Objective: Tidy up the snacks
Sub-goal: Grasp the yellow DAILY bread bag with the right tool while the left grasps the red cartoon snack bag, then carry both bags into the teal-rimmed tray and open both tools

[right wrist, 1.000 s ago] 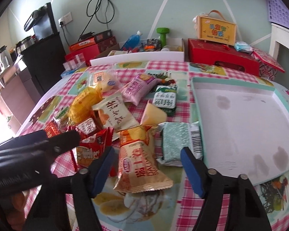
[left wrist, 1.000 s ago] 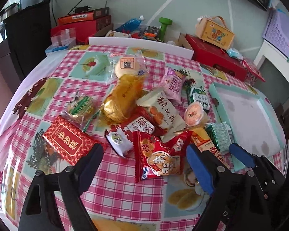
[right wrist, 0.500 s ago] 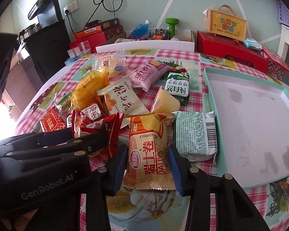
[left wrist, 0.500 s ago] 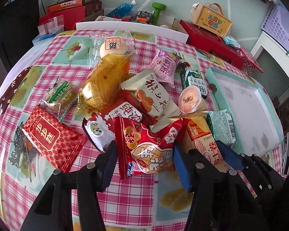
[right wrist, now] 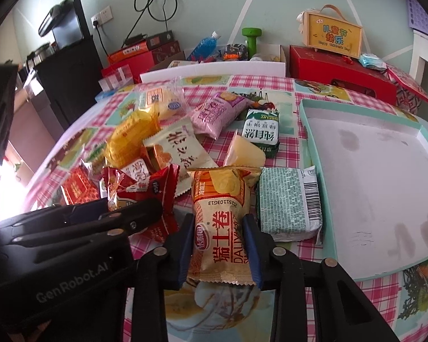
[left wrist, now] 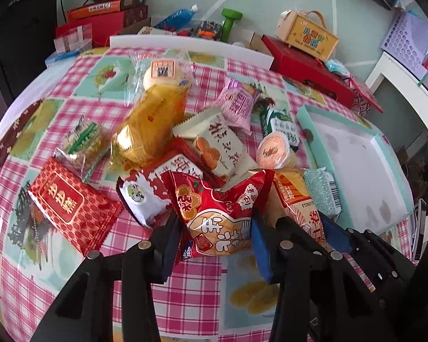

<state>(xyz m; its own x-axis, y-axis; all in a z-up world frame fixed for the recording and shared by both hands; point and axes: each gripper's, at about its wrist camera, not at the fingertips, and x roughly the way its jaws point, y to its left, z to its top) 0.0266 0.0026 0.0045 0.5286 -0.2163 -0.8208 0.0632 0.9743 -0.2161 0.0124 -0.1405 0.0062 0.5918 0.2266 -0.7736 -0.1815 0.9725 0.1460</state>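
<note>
A heap of snack packets lies on the checked tablecloth. My left gripper [left wrist: 215, 243] is shut on a red crinkled snack packet [left wrist: 219, 216], which looks slightly raised at its near end. My right gripper [right wrist: 218, 245] is shut on an orange Swiss-roll packet [right wrist: 221, 222], its pads pressing both sides. The left gripper shows in the right wrist view [right wrist: 128, 219], close at the left, with the red packet [right wrist: 145, 193]. An empty teal-rimmed tray [right wrist: 314, 148] lies to the right; it also shows in the left wrist view [left wrist: 305, 125].
A green wafer packet [right wrist: 288, 202] lies between the orange packet and the tray. Cream [right wrist: 177, 148], pink [right wrist: 214, 114], yellow [right wrist: 128, 139] and green-white [right wrist: 261, 134] packets lie behind. A red flat packet [left wrist: 68, 205] lies left. Red boxes [right wrist: 336, 77] stand at the table's far edge.
Both grippers moved forward over their packets and closed: the left on the red packet, the right on the orange Swiss-roll packet. The jaws were wide open one second ago.
</note>
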